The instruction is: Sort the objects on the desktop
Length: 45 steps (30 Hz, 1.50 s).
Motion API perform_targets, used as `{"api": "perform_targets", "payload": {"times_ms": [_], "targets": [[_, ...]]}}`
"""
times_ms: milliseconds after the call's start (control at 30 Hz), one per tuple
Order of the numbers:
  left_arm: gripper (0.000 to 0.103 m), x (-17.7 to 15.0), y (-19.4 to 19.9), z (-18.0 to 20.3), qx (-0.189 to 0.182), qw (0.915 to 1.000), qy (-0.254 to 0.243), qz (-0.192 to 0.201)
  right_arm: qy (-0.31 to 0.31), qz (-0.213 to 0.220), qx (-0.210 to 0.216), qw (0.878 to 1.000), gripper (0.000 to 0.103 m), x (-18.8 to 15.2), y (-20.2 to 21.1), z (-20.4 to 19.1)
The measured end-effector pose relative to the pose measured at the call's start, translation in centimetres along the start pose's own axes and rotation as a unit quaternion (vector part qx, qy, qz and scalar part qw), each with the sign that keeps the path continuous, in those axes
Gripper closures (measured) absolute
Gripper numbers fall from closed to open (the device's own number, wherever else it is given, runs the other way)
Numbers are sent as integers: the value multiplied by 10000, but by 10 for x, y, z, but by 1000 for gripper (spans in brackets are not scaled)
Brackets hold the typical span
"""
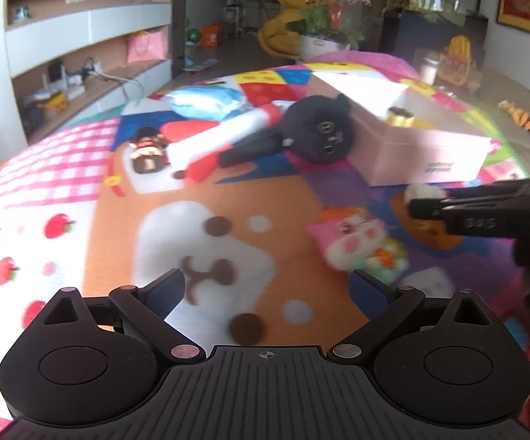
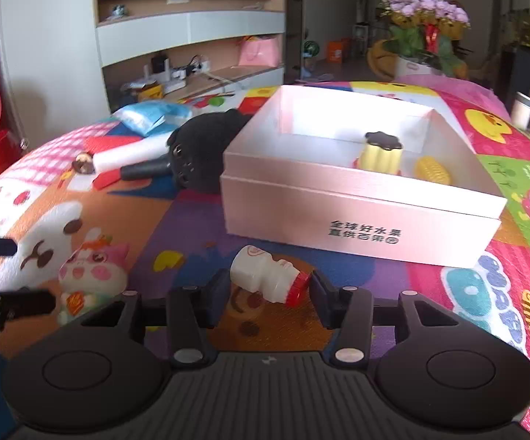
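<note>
Right wrist: bottle (image 2: 265, 275) near box (image 2: 360, 216)

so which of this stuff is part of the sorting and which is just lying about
For the job: small white bottle with red cap between the right gripper fingers; open pink cardboard box; pink cat figurine; black plush toy.

Lying about: purple potted flowers; pink gift bag.

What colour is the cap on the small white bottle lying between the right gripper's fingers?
Red. The cap on the small white bottle shows best in the right wrist view.
</note>
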<state>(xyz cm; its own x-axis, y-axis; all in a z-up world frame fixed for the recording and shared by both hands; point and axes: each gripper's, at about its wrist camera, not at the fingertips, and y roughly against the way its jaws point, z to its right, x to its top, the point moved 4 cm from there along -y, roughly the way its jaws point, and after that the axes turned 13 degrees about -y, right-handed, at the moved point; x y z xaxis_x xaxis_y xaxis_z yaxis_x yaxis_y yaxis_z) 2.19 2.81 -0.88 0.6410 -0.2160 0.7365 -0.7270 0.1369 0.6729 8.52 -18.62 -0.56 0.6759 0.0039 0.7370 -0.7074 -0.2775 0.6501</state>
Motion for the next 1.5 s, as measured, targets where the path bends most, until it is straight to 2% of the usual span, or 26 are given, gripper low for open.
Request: {"api": "perform_targets", "payload": {"times_ms": [133, 267, 333, 367, 400, 533, 600, 667, 900, 1033, 1133, 1333, 1367, 1400, 1500], "targets": [[4, 11, -2, 20, -476, 9987, 166, 92, -42, 39, -57, 10000, 56, -1, 9, 9], [5, 22, -15, 47, -389, 9991, -144, 126, -108, 73, -131, 9998, 56, -6, 24, 20], [12, 27, -23, 54, -336, 9991, -231, 106, -117, 73, -184, 9997, 56, -9, 32, 26], [22, 28, -28, 56, -268, 9993, -254, 55, -113, 63, -198, 9997, 56, -11, 36, 28], [27, 29, -33, 57, -190, 9995, -265, -3, -103, 45, -200, 9997, 56, -13, 40, 30], [32, 29, -42, 61, 57, 9989, -472, -25, 25, -16, -206, 9998, 56, -23, 56, 33], [44, 29, -41, 64, 76, 9982, -599, -1, 56, -11, -212, 9998, 56, -27, 65, 35], [51, 28, -38, 67, 59, 9974, -719, 6, 58, 33, -233, 9997, 56, -29, 73, 36], [52, 21, -6, 79, -78, 9951, -971, 168, 111, 350, -287, 9989, 56, -28, 105, 38], [52, 29, 28, 87, -325, 9917, -1130, 527, 297, 643, -278, 9971, 56, -27, 132, 37], [52, 62, 43, 90, -395, 9855, -1345, 955, 448, 981, -386, 9934, 56, -14, 148, 37], [49, 172, 41, 84, -660, 9696, -1323, 1949, 541, 1782, -543, 9810, 56, 39, 159, 40], [40, 189, 35, 81, -669, 9683, -1276, 2043, 571, 1899, -548, 9786, 56, 51, 157, 40], [25, 203, 29, 78, -631, 9687, -1209, 2074, 590, 1999, -554, 9765, 56, 63, 152, 39], [16, 226, 15, 55, -187, 9728, -899, 2128, 543, 2087, -527, 9750, 56, 100, 129, 37]]}}
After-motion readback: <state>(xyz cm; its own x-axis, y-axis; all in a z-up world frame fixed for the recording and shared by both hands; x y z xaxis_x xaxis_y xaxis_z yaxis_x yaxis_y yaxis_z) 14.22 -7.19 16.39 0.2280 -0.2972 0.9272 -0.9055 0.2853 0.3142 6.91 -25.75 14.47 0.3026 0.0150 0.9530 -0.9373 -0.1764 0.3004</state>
